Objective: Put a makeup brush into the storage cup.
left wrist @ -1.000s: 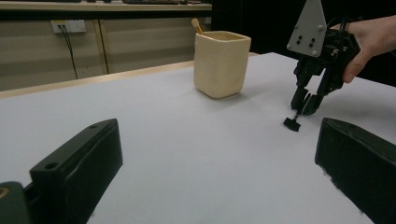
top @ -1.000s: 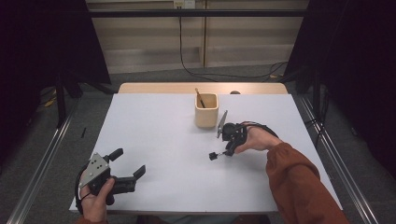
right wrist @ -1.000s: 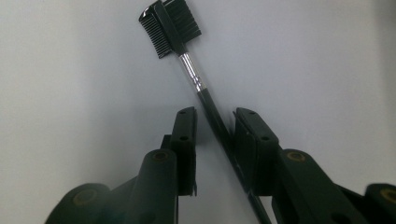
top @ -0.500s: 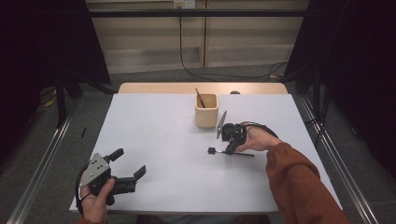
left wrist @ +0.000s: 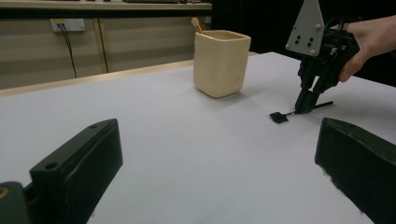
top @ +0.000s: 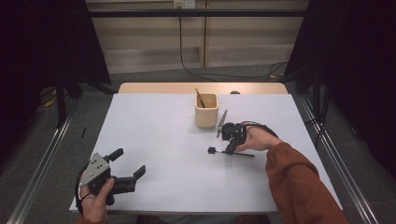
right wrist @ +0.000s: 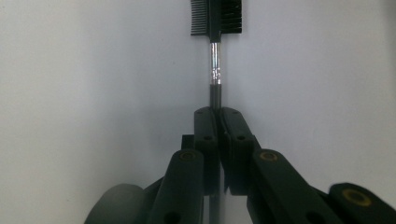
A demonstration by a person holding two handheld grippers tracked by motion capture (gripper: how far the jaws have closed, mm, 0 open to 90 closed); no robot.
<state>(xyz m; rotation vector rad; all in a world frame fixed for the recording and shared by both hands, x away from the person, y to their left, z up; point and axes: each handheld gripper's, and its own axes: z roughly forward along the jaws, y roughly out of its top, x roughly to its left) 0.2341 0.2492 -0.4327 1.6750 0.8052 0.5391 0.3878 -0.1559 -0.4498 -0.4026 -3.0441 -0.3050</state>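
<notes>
Right gripper view: the right gripper [right wrist: 218, 112] has just closed, its jaws pinching the handle of the brush [right wrist: 215, 28], whose comb head lies at 12 o'clock on the table [right wrist: 93, 70]. In the high view the cup [top: 206, 110] stands at its 11 o'clock. The left gripper [top: 128, 164] rests wide apart, holding nothing, at the table's 7 o'clock.

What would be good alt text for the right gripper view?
The right gripper, its black fingers shut on the thin handle of a small brow brush, which lies on the white table with its comb head pointing away.
</notes>
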